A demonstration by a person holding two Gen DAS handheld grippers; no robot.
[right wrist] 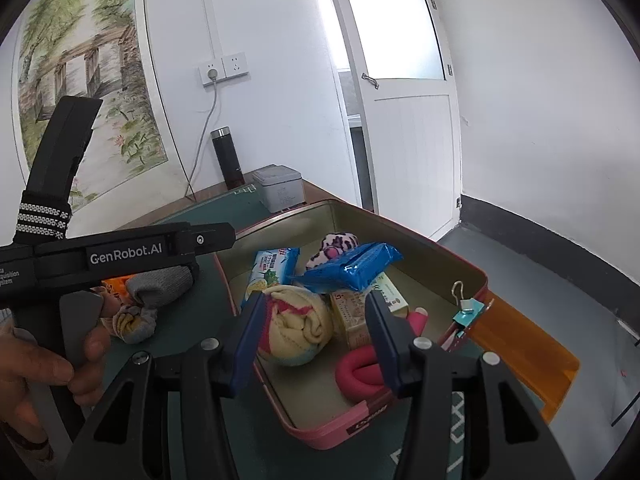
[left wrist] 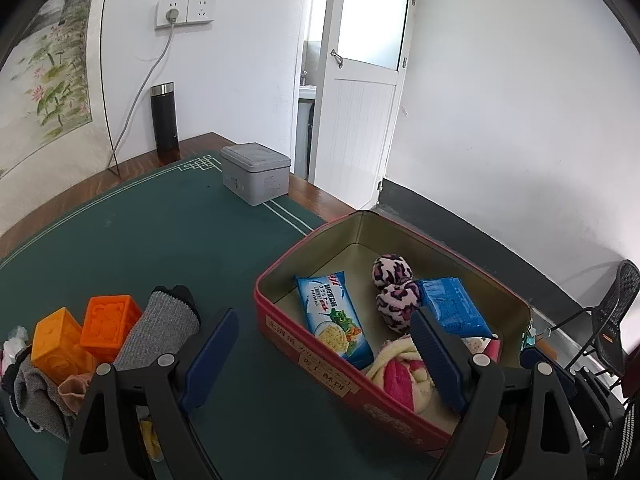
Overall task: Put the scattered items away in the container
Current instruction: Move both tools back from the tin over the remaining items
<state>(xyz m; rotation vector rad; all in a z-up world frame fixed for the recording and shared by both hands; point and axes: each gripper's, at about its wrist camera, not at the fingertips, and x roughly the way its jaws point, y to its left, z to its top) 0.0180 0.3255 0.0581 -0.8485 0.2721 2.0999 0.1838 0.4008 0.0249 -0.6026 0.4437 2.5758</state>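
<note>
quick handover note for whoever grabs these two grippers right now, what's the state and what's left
Left gripper: open, empty, hovering at the near left wall of the red tin.
Right gripper: open, empty, above the tin's near end.
Done: in the tin are the cracker packet, blue packet, leopard-print plush and a rolled yellow and pink sock.
Left: on the green mat, to the tin's left, two orange blocks, a grey sock and a heap of small cloth items.
</note>
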